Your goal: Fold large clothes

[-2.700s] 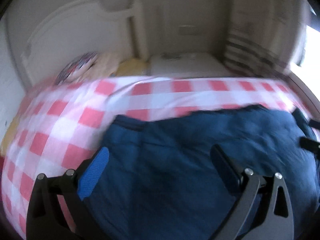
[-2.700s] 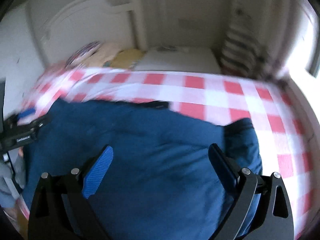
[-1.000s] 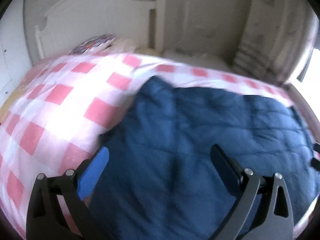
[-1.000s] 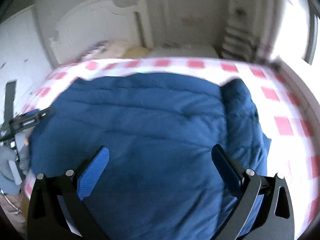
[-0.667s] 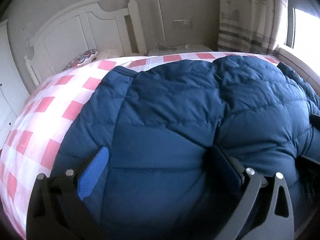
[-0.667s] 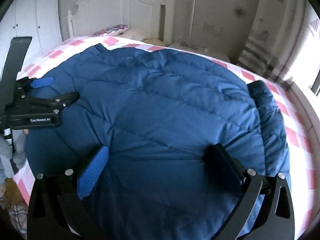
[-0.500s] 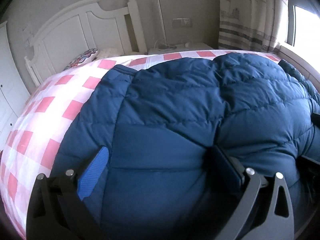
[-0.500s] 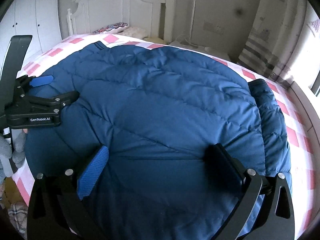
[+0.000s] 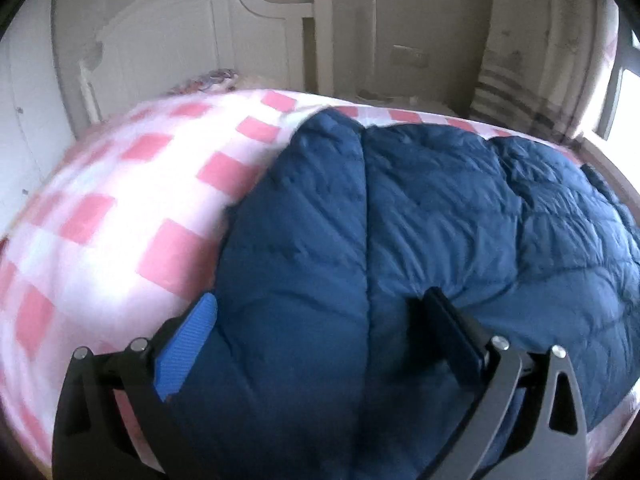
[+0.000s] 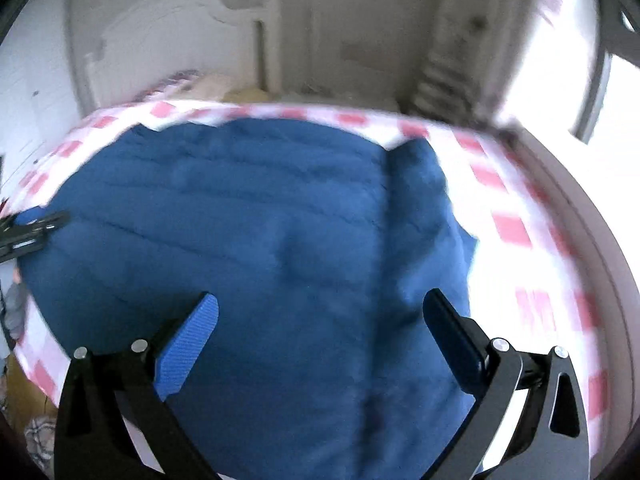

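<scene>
Navy puffer jacket (image 9: pixel 400 240) is lying spread across the pink-checked bedspread (image 9: pixel 120 208). Left gripper (image 9: pixel 320 320) is hovering over its near edge, fingers wide apart; right gripper (image 10: pixel 320 316) is likewise gaping above the jacket, gripping nothing.

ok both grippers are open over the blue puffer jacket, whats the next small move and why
Probably lower the right gripper toward the jacket's right side, where a narrower strip lies alongside the body, and close on its edge to fold it inward. Both the right and the left gripper are open and hold nothing, and the jacket lies spread flat on the checked bedspread, so no grasp is made yet.
</scene>
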`<state>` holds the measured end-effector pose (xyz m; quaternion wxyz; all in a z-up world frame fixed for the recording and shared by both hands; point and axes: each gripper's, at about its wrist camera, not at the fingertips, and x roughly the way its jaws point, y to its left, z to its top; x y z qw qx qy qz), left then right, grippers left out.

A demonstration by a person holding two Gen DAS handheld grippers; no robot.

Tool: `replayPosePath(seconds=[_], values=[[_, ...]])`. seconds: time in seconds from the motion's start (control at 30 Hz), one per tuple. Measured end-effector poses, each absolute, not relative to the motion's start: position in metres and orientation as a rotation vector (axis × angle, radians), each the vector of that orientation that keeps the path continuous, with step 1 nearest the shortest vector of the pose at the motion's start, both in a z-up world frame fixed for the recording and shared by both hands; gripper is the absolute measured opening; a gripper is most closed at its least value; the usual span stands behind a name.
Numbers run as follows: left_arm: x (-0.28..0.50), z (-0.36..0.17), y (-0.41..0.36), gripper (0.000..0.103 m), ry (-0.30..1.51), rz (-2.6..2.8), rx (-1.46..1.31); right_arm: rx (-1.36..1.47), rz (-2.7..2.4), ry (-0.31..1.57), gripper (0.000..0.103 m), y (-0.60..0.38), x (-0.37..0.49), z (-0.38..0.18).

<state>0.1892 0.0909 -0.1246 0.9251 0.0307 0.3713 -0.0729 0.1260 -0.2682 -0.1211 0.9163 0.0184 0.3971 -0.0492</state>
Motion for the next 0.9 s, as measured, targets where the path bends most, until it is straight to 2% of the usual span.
replayPosePath(seconds=[0.1, 0.3, 0.43, 0.57, 0.67, 0.73, 0.9], values=[[0.191, -0.126, 0.085, 0.101, 0.766, -0.128, 0.106, 0.154, -0.028, 0.797, 0.099, -0.287, 0.121, -0.143], [0.194, -0.127, 0.089, 0.101, 0.778, -0.143, 0.092, 0.157, -0.023, 0.814, 0.099, -0.286, 0.123, -0.146], [0.194, -0.127, 0.089, 0.101, 0.777, -0.138, 0.098, 0.162, -0.082, 0.820, 0.098, -0.286, 0.115, -0.128], [0.194, -0.127, 0.089, 0.101, 0.777, -0.138, 0.098, 0.108, -0.051, 0.751, 0.098, -0.271, 0.104, -0.106], [0.194, -0.127, 0.089, 0.101, 0.777, -0.139, 0.098, 0.073, -0.046, 0.821, 0.098, -0.261, 0.114, -0.123], [0.195, -0.127, 0.089, 0.101, 0.776, -0.141, 0.098, 0.104, -0.027, 0.801, 0.099, -0.264, 0.115, -0.137], [0.194, -0.127, 0.089, 0.101, 0.776, -0.140, 0.098, 0.111, -0.009, 0.818, 0.099, -0.266, 0.116, -0.138]])
